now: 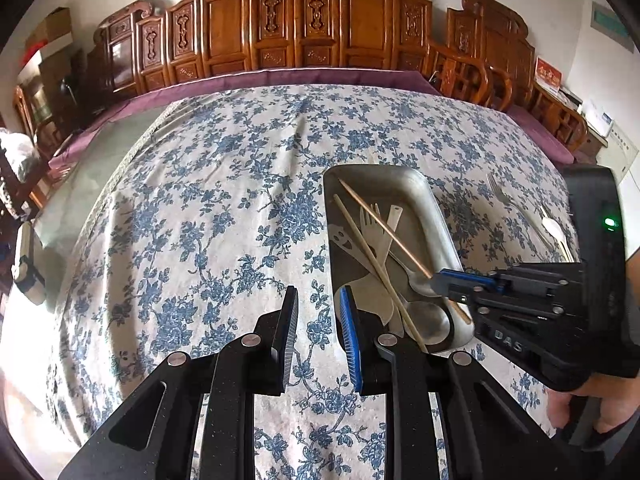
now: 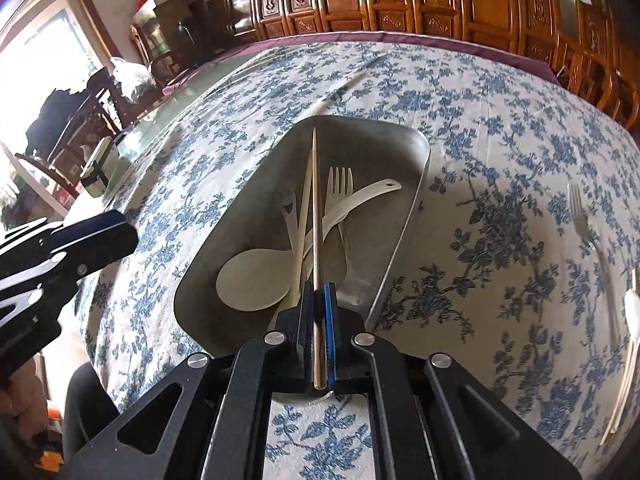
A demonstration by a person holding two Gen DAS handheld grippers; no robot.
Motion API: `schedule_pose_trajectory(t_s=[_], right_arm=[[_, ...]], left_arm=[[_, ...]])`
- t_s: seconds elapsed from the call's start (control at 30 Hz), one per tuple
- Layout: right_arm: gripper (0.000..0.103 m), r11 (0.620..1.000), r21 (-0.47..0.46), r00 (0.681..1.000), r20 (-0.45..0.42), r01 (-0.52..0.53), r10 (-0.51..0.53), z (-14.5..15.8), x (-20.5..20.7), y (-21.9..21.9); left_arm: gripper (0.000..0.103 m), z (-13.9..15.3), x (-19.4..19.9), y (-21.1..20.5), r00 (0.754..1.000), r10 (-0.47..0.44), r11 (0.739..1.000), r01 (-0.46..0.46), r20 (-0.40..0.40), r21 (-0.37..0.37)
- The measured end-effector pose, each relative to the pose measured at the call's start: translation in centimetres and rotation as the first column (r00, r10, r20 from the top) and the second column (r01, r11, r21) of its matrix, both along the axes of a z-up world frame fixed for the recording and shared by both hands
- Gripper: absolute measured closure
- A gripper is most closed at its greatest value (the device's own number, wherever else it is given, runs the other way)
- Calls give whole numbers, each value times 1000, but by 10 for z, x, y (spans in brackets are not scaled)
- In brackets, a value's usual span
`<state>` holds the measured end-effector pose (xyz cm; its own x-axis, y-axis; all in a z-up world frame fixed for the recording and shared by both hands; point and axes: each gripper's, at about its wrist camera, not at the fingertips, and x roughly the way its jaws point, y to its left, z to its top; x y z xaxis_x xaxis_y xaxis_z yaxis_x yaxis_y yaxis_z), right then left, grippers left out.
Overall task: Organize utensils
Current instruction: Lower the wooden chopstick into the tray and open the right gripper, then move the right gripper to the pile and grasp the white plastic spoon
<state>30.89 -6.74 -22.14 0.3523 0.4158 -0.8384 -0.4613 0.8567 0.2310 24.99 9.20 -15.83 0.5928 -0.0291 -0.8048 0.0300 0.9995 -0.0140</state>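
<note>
Metal-tipped and slender, a single chopstick (image 2: 316,216) is pinched between the nearly closed jaws of the right gripper (image 2: 319,300), its shaft held out over the steel tray (image 2: 404,240) and pointing toward the tray's far end. Already lying in the tray are a second chopstick (image 1: 376,264), a pale plastic fork (image 2: 340,184), a white rice paddle (image 2: 252,280), a white ladle-like spoon (image 2: 368,196) and metal spoons (image 1: 424,316). The held chopstick is judged to be light, stiff and smooth, so a pinch near one end, as seen now, is likely to let it pivot or slip; a hold closer to its middle would be steadier, and a low release would keep it from bouncing on the steel. Over the blue-flowered tablecloth (image 1: 224,200), just beside the tray's near corner, the left gripper (image 1: 320,332) is held with a narrow gap between its pads, and nothing is seen in that gap. Still on the cloth, well apart from the tray, are a metal fork (image 2: 580,220) and a white spoon (image 1: 554,228) with further chopsticks beside it. Raised letters reading "DAS" are made out on the right gripper's housing (image 1: 508,340) in the left wrist view; a red sign against the far wall cannot be read.
</note>
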Motion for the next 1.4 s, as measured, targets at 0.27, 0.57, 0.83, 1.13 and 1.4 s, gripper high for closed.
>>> schedule_pose_trajectory(t_s=[0.27, 0.57, 0.83, 1.13, 1.4], right_arm=[[95, 999, 31, 1000, -13, -22, 22, -5, -3, 4], [95, 997, 60, 998, 44, -45, 42, 15, -8, -11], [95, 999, 41, 990, 141, 4, -10, 36, -25, -89], [95, 982, -62, 969, 181, 179, -166, 27, -19, -221], [95, 949, -79, 940, 187, 305, -287, -4, 0, -295]], left_arm=[[83, 2, -1, -3, 1000, -8, 1000, 8, 1, 15], [83, 3, 0, -17, 1000, -23, 1000, 23, 5, 22], [83, 3, 3, -64, 997, -75, 997, 74, 31, 33], [82, -6, 13, -146, 977, -212, 977, 212, 20, 8], [82, -26, 25, -209, 953, -303, 953, 303, -16, -6]])
